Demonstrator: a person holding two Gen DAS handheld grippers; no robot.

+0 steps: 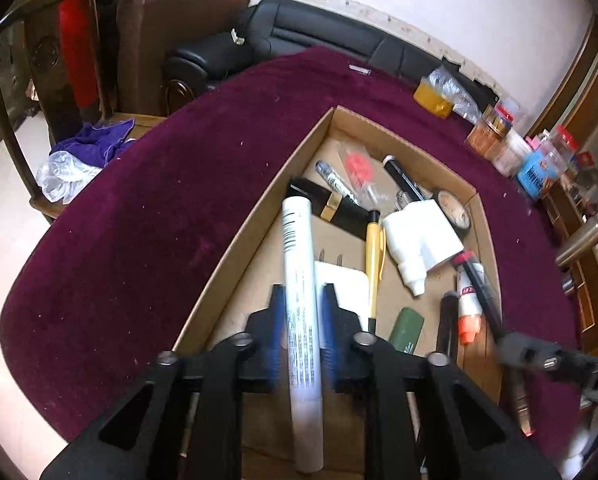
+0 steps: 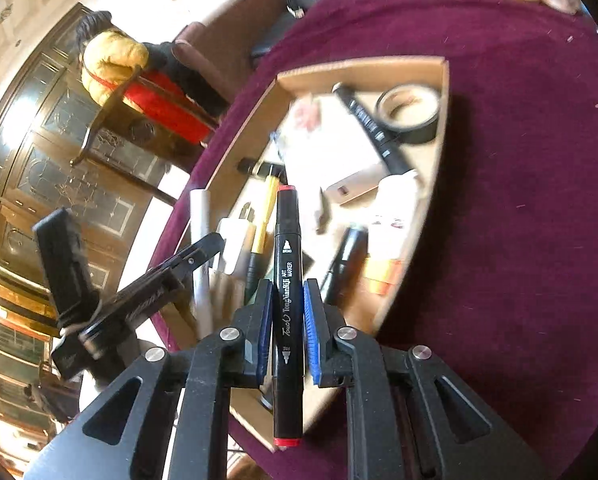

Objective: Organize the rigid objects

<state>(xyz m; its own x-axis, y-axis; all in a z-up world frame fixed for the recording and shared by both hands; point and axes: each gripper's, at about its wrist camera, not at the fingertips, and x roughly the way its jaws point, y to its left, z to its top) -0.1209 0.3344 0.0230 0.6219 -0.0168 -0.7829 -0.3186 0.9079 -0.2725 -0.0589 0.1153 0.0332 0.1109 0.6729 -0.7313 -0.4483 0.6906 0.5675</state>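
Left gripper [image 1: 302, 300]: positioned over the near left part of the cardboard box [image 1: 235, 236], with the long white tube [image 1: 299, 312] lying lengthwise between the blue pads [image 1: 274, 332]. A narrow gap appears on both sides of the tube, so the pads seem to be slightly released rather than pressing (motion blur on the pads makes actual contact hard to judge). Tube's far end over the black flat case [image 1: 339, 206] with the gold clip.

Right gripper [image 2: 287, 308]: clenched on the black marker [image 2: 287, 300] with red end caps, blue pads tight against the barrel, marker upright along the finger line and held above the box interior [image 2: 431, 216]. Seen from the left wrist view at the lower right edge, marker slanting up and left over the box's right side.

Box contents, resting on the maroon tablecloth [image 1: 139, 220]: yellow pencil [image 1: 373, 264], white bottle [image 1: 419, 240] lying on its side, roll of tape [image 2: 409, 112] in the far corner, a second black pen [image 1: 403, 180], green eraser [image 1: 407, 330], small white-and-orange glue tube [image 1: 469, 308], white plug [image 1: 343, 280] just beside the tube.

Jars and packets [image 1: 499, 136] grouped at the far right edge of the table, well apart from the box.
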